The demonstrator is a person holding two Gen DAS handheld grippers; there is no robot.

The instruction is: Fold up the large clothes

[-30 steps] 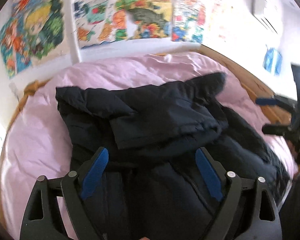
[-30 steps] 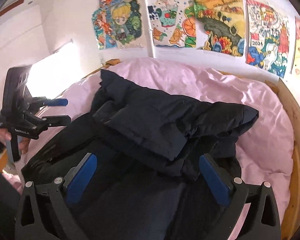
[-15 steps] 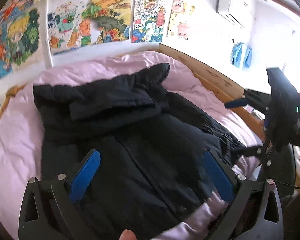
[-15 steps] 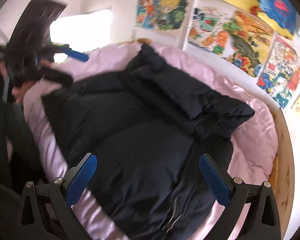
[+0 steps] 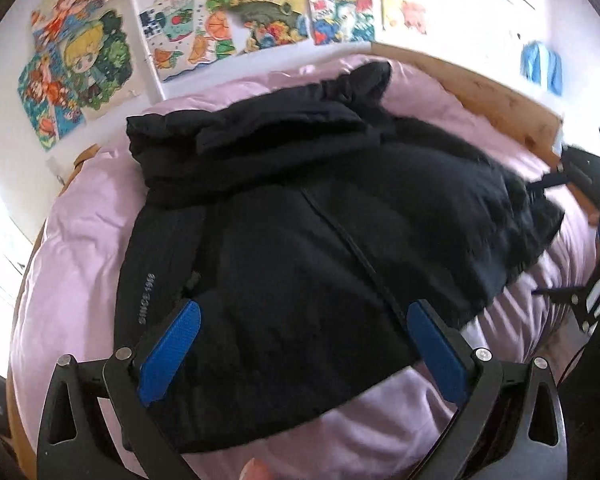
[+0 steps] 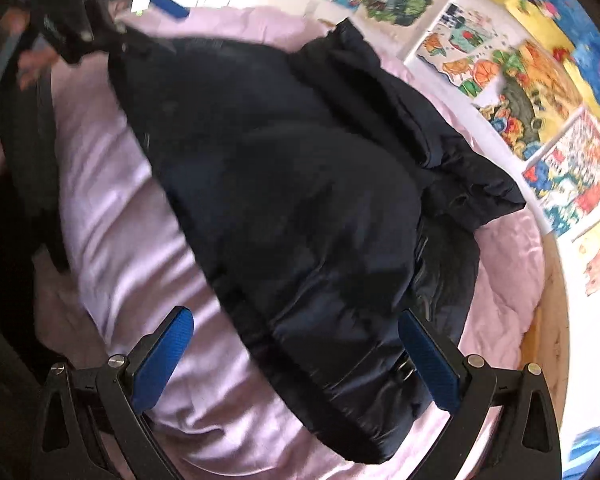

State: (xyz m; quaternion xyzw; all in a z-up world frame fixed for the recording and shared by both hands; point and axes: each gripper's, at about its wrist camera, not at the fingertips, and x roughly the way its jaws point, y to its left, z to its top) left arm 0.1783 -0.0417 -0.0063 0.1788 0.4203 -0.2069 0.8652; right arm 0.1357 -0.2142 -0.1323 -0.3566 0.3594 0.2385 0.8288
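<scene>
Lying across a pink duvet (image 5: 72,264) on a wood-framed bed (image 5: 496,100): a black puffer jacket (image 5: 300,240), long axis running from the hem at lower centre of the left wrist view up to the folded-over top at upper centre, zip line (image 5: 352,248) slanting toward upper left. Spread wide, clamping nothing: left gripper (image 5: 304,352) over the hem, right gripper (image 6: 296,356) over hem and duvet. Blurred by motion in both views, far fabric edges hard to make out; small sleeve lettering (image 5: 147,298) partly legible. Covering the white wall behind: colourful cartoon posters (image 5: 228,28).
</scene>
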